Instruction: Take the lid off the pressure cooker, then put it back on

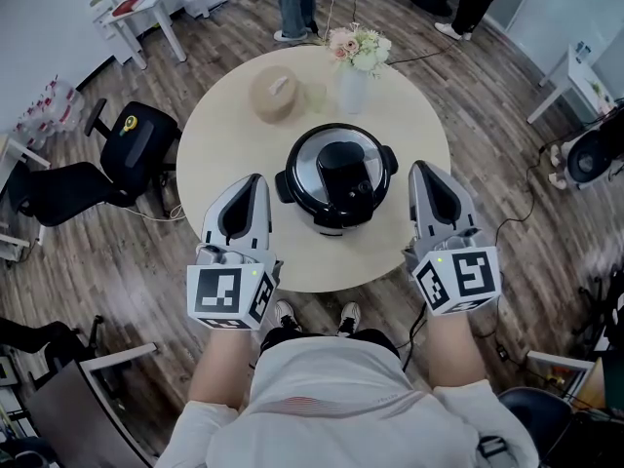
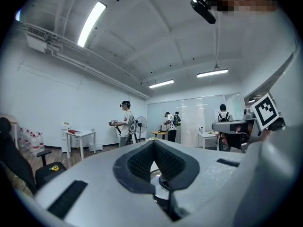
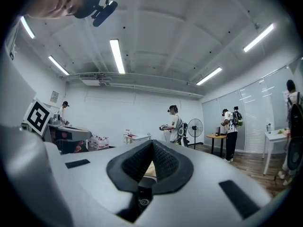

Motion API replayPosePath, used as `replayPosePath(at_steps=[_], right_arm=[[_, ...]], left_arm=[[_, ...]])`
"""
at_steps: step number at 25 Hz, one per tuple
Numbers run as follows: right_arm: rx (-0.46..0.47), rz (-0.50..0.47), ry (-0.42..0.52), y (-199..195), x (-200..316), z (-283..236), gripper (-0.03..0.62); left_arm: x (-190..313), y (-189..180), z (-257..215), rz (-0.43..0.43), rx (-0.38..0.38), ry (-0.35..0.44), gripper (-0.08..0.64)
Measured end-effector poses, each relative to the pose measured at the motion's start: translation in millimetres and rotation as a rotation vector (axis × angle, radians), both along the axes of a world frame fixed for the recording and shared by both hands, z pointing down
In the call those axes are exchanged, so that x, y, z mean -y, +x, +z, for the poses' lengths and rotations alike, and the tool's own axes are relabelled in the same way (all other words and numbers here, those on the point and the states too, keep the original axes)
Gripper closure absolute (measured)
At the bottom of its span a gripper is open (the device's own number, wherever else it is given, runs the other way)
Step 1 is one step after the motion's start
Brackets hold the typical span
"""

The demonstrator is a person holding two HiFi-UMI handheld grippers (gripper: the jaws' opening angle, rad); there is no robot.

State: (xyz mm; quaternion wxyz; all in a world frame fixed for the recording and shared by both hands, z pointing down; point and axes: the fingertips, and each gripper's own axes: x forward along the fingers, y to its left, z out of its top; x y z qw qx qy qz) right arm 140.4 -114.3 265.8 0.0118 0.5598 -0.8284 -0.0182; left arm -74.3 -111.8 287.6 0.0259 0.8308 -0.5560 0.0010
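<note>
The pressure cooker (image 1: pixel 337 176) stands near the front of the round table (image 1: pixel 224 135), with its steel and black lid (image 1: pixel 341 169) on top. My left gripper (image 1: pixel 255 181) hovers just left of the cooker, shut and empty. At the cooker's right side my right gripper (image 1: pixel 417 170) is likewise shut with nothing in it. Both point away from me, level with each other, one on each side of the pot. In the left gripper view the left gripper (image 2: pixel 154 144) shows closed jaws, and the right gripper (image 3: pixel 151 144) does too in the right gripper view.
A vase of flowers (image 1: pixel 355 63) and a tan round object (image 1: pixel 275 95) sit at the table's far side. A black office chair (image 1: pixel 117 159) stands to the left, white side tables (image 1: pixel 146 8) beyond. Other people (image 2: pixel 125 122) stand across the room.
</note>
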Motion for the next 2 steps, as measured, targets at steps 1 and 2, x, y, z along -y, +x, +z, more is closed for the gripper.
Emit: replayPosePath(at_steps=[1,2], right_arm=[[-0.002,-0.001,0.000,-0.8,-0.2,0.4,0.592],[-0.004,-0.002,-0.001,-1.6,-0.5,0.8,0.592]], left_arm=[[-0.4,-0.3,0.3,0.000,0.002,0.001,0.555],[-0.9,-0.6,0.6,0.000,0.004,0.002,0.555]])
